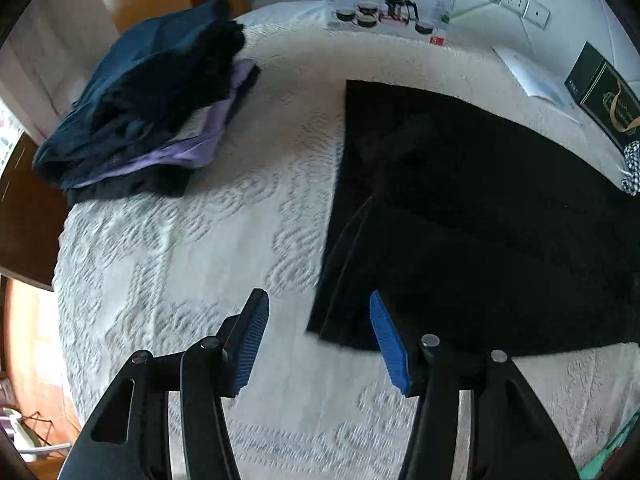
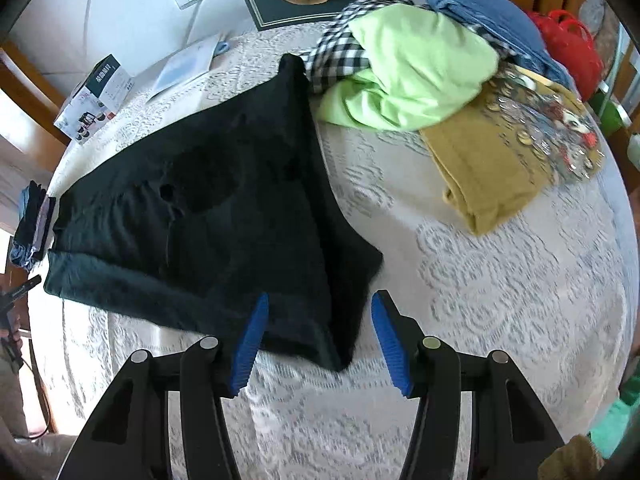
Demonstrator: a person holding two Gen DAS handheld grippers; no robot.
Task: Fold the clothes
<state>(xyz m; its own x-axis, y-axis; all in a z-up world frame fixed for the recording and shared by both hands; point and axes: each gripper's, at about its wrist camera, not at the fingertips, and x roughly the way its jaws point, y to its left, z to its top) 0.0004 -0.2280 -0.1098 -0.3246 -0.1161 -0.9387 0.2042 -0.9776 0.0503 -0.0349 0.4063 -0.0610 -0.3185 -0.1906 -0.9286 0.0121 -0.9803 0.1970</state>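
**Black garment down flat, both grippers off the cloth**

We're looking down at the black garment (image 2: 208, 216) spread on the white lace cover (image 2: 500, 300), and both tools are clear of it. Our left gripper (image 1: 318, 342) hangs with its blue pads apart and nothing between them, parked just beside the garment's lower left corner in the left wrist view. Our right gripper (image 2: 316, 340) is spread too, its pads straddling the pointed lower corner of the cloth without pressing on it.

Why here? We'd judge each tool sits at one near corner so the pair can take the same hem together for a fold.

In the right wrist view the garment fills the centre and left of the frame, its long axis running from the lower left edge up to the top centre, where one end tapers toward the unfolded heap (image 2: 408, 68) of green, checked and blue clothes. A flap already lies folded over along its right side.

The folded stack (image 1: 152, 104) of dark blue and lilac pieces sits in the upper left of the left wrist view, well apart, presumably the finished pile. The mustard top (image 2: 500, 160) waits at right.
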